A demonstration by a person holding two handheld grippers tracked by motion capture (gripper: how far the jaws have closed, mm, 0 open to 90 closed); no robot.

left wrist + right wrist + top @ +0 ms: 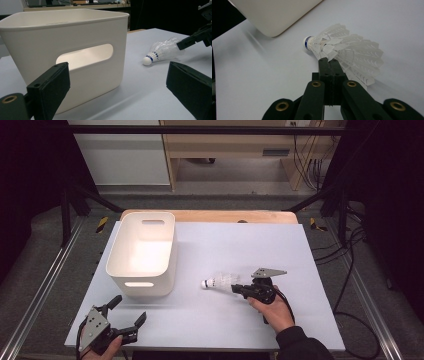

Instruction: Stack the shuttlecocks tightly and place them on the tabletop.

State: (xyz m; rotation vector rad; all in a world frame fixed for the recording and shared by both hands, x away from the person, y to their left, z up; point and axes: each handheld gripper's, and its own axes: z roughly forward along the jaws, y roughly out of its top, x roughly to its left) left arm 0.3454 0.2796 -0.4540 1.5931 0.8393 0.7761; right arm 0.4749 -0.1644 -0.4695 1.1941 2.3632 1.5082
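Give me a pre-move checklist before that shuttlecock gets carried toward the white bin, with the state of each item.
1. Right gripper closed on the shuttlecock: ok, the fingers are pressed together on the feather skirt.
2. Grip firmness: cannot tell; they pinch only the skirt's edge, so it might slip or bend.
3. Shuttlecock lifted off the table: cannot tell; it lies level with the cork tip toward the bin.
4. White bin ready to receive: ok, upright, open on top, inside looks empty.
5. Left gripper out of the path: ok, open near the front edge, holding nothing.
6. Path from shuttlecock to bin: ok, bare table between them.
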